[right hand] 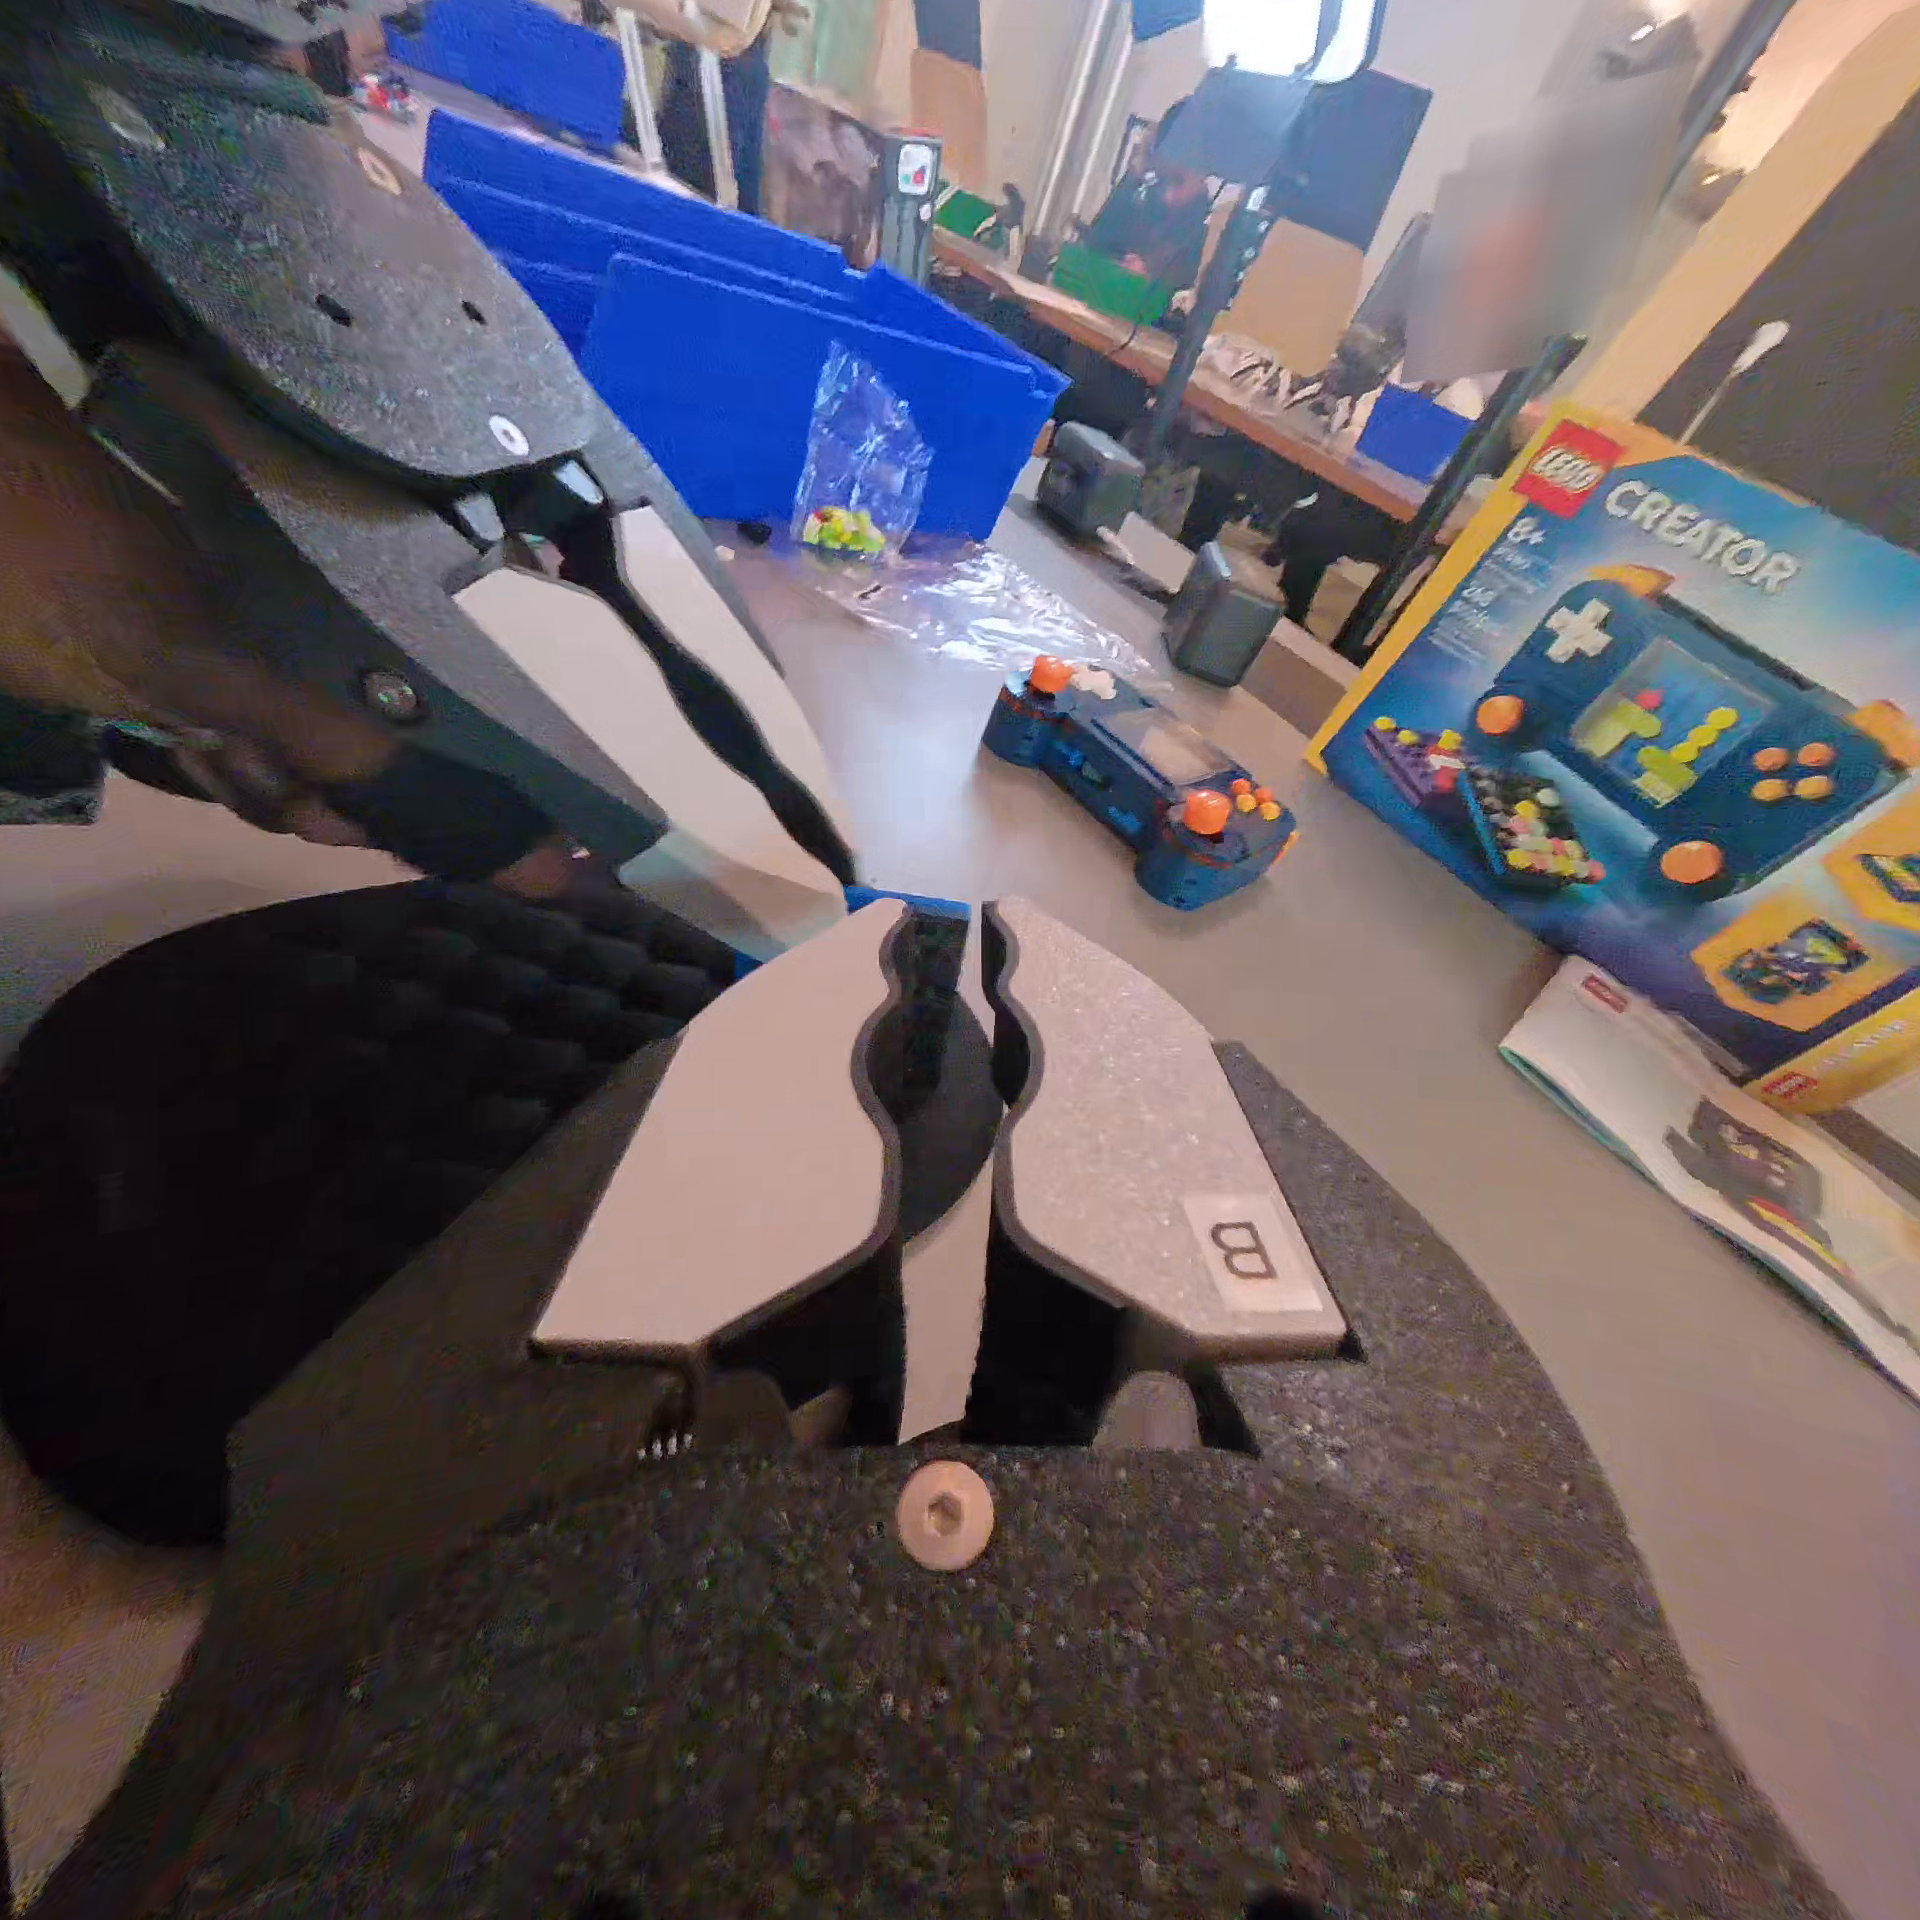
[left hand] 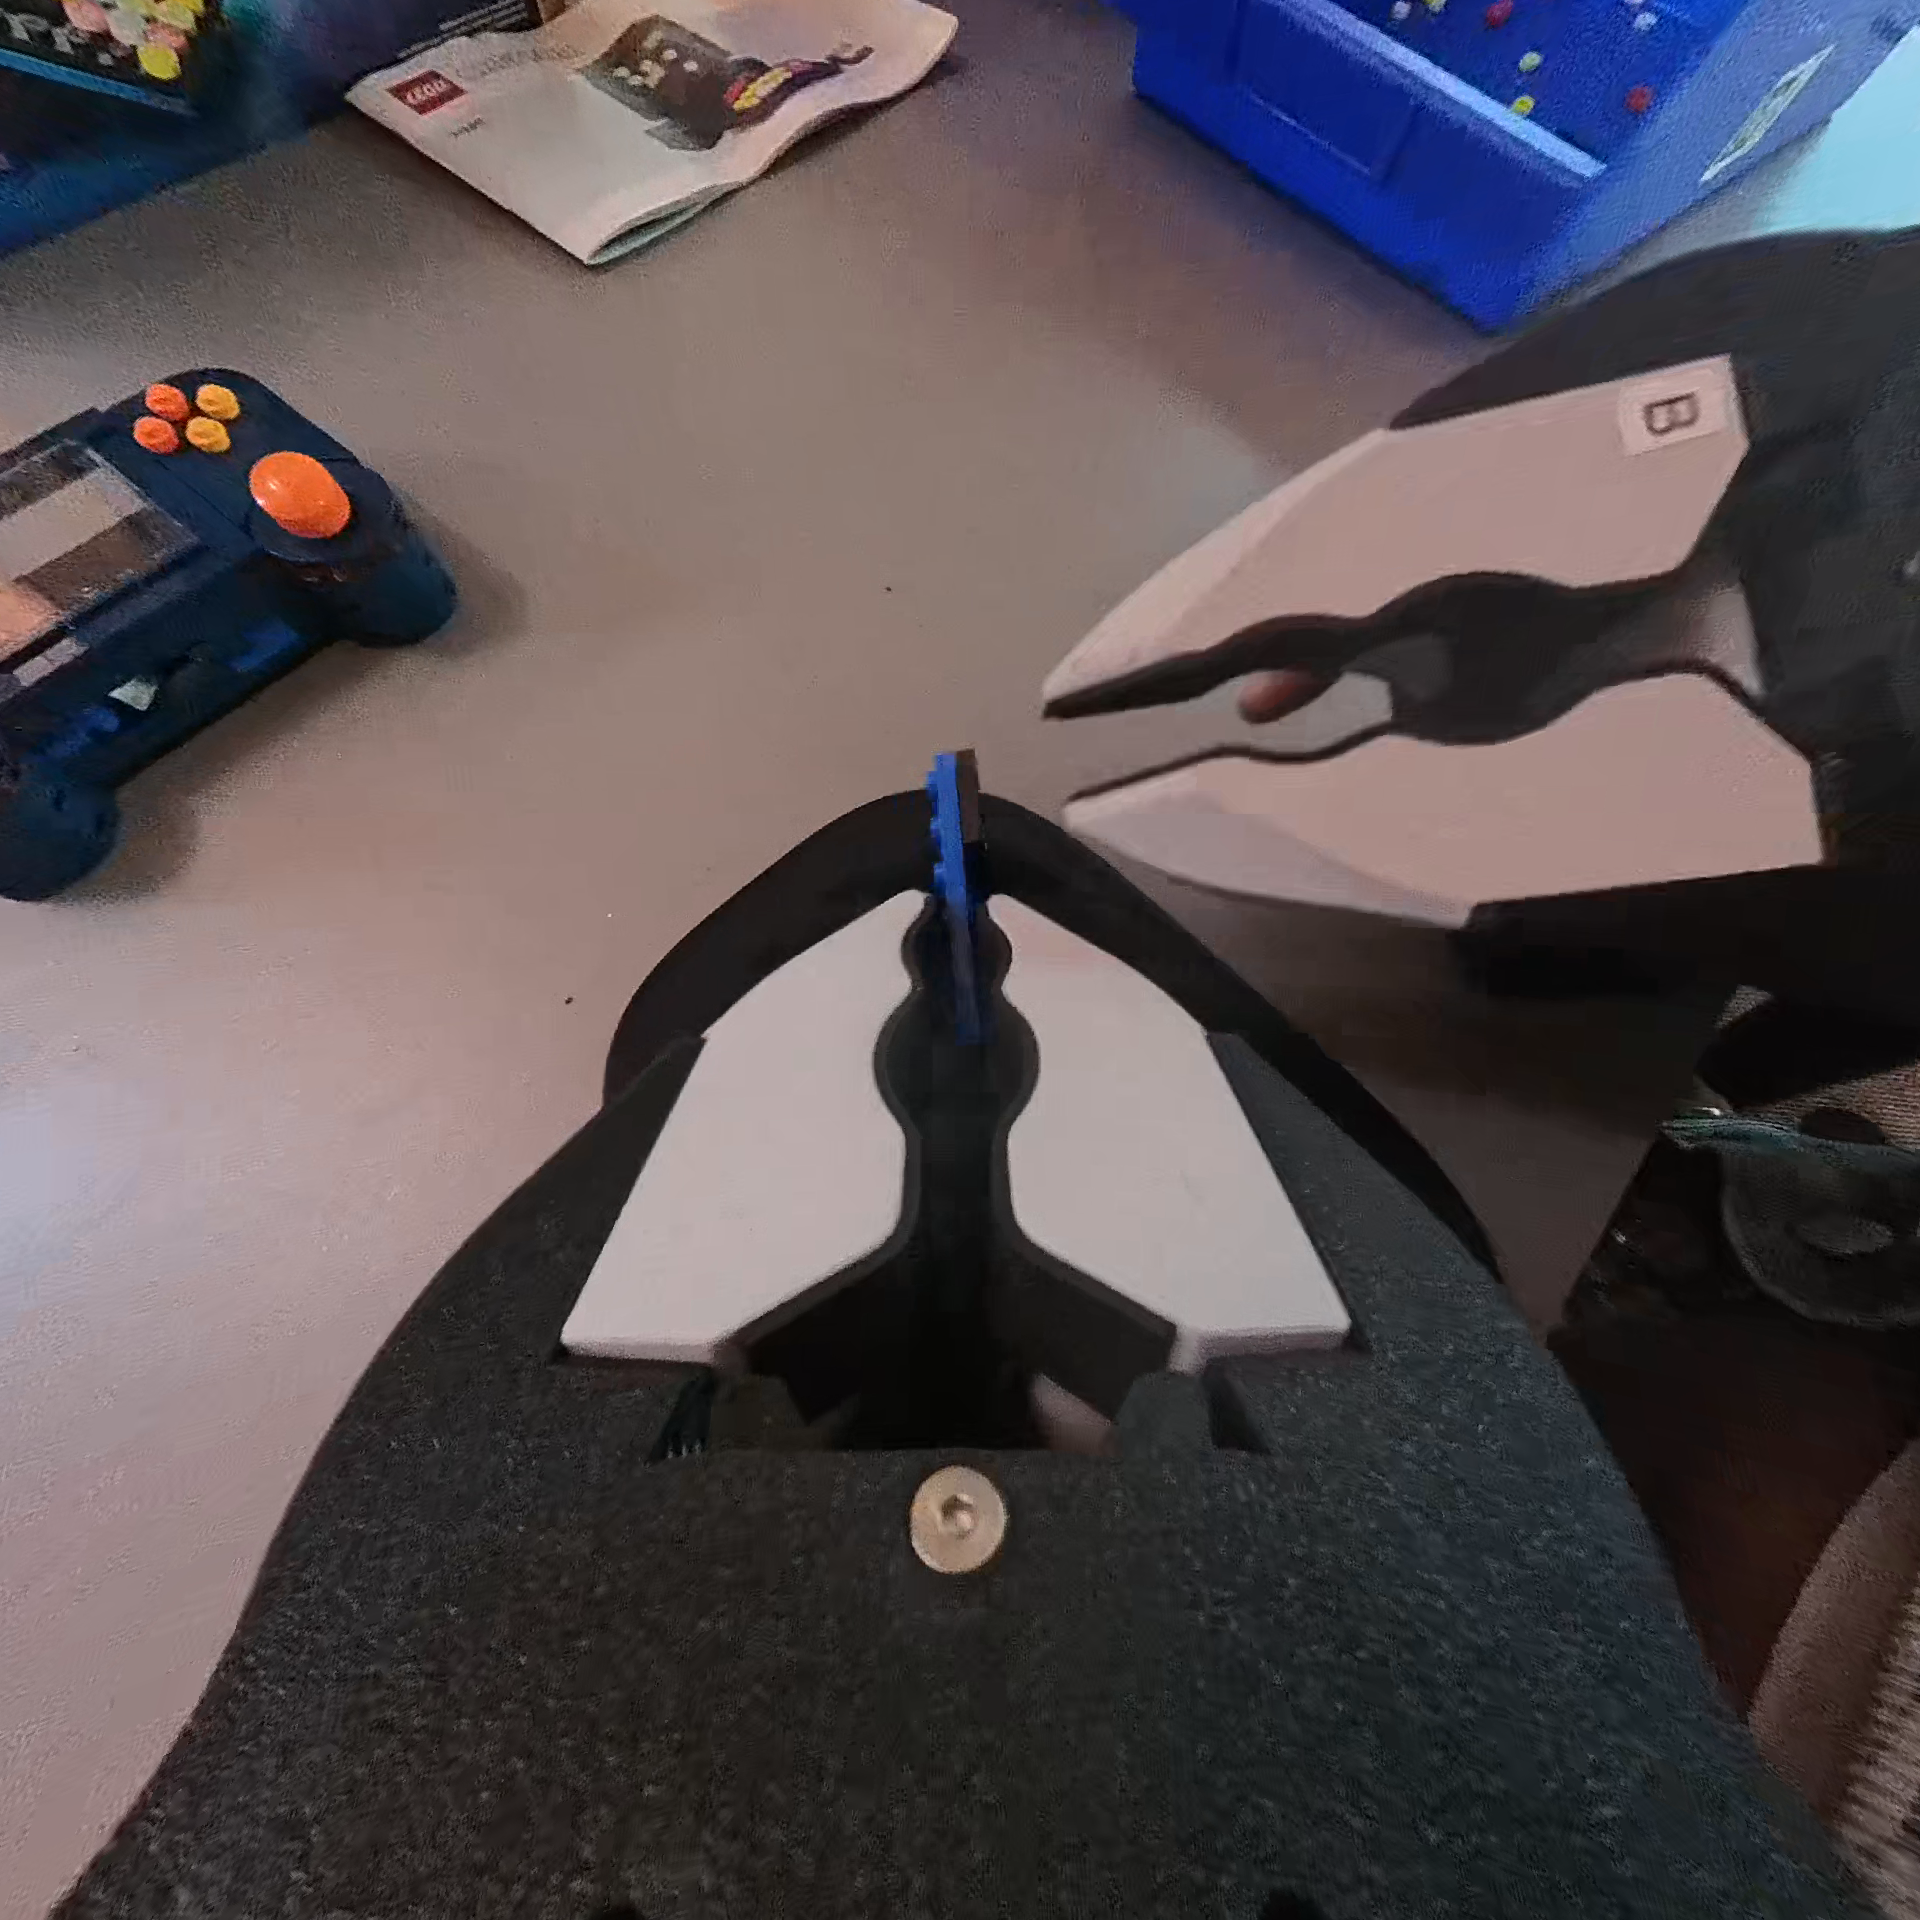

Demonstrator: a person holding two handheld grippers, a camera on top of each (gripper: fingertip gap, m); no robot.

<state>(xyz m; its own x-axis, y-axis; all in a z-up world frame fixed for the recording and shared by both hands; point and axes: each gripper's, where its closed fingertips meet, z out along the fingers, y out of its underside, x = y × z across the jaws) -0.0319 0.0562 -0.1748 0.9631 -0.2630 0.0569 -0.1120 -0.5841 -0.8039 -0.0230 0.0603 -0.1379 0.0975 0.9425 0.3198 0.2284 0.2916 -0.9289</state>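
Between both claws, mid-table: left gripper (left hand: 961, 831) pinching blue plate (left hand: 951, 842); right gripper (left hand: 1060, 753) slightly spread, just beside it, holding nothing.

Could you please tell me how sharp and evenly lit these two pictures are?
Left wrist view: wide-angle bending at the edges; the blue plate between the left gripper fingers is sharp, the booklet soft. Right wrist view: the background is blurred, a bright light overexposed at top, the toy game console fairly clear, the right gripper crisp.
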